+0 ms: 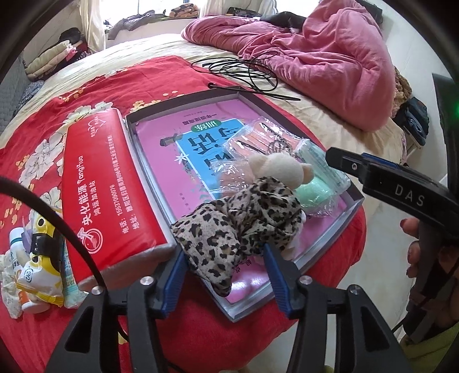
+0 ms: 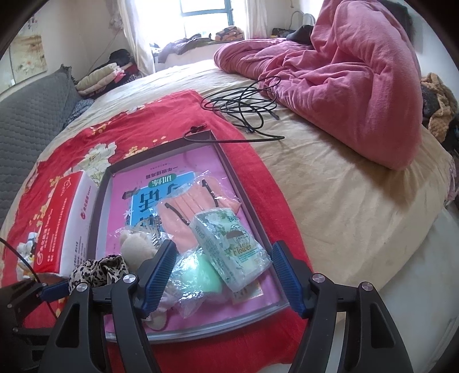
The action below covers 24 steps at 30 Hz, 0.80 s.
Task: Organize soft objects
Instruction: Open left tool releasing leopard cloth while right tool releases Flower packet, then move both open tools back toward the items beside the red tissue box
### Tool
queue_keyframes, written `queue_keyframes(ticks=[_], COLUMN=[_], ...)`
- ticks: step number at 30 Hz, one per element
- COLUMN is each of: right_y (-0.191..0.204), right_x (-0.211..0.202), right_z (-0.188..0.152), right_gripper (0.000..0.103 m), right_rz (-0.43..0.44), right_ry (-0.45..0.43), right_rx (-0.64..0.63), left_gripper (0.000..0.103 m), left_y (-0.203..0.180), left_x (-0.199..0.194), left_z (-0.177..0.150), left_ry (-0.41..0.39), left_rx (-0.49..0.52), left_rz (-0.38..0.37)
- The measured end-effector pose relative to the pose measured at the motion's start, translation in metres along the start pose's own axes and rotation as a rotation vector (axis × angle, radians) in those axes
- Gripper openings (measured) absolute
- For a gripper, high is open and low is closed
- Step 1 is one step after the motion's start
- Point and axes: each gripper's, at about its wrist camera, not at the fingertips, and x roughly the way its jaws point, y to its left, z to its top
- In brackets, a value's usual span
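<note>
A home bedroom: bed (image 2: 330, 186), rumpled pink quilt (image 2: 344, 86), curtained window (image 2: 206, 17).

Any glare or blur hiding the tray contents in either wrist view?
Left wrist: sharp, plastic wrap over the green packet glints mildly, window blown out. Right wrist: sharp too, window overexposed, tissue pack print readable; fisheye bends the tray rim in both.

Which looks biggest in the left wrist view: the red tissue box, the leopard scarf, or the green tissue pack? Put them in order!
1. red tissue box
2. leopard scarf, though it lies nearest the camera, which makes it look bigger
3. green tissue pack, partly hidden, farther back in the tray
</note>
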Motion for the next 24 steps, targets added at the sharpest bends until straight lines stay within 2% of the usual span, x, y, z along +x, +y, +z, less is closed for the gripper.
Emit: queue_keyframes(ticks=[11, 16, 24], right_y=[0.000, -0.002, 0.009], right_x=[-0.017, -0.030, -0.051], right_z=[0.001, 0.002, 0.004], right_gripper=[0.072, 0.073, 0.074], right_rz=[-0.025, -0.037, -0.033], right_ry=[-0.032, -0.061, -0.094], right_rx=[0.006, 0.023, 0.007], left_gripper=[0.059, 0.066, 0.070], left_y=[-0.003, -0.004, 0.003], left_x=[-0.020, -0.037, -0.065], left_z=[0.001, 0.002, 0.000], left_ry=[-0.032, -0.058, -0.095], left_rx=[0.016, 0.015, 0.004], left_rz=[-0.003, 0.005, 0.015])
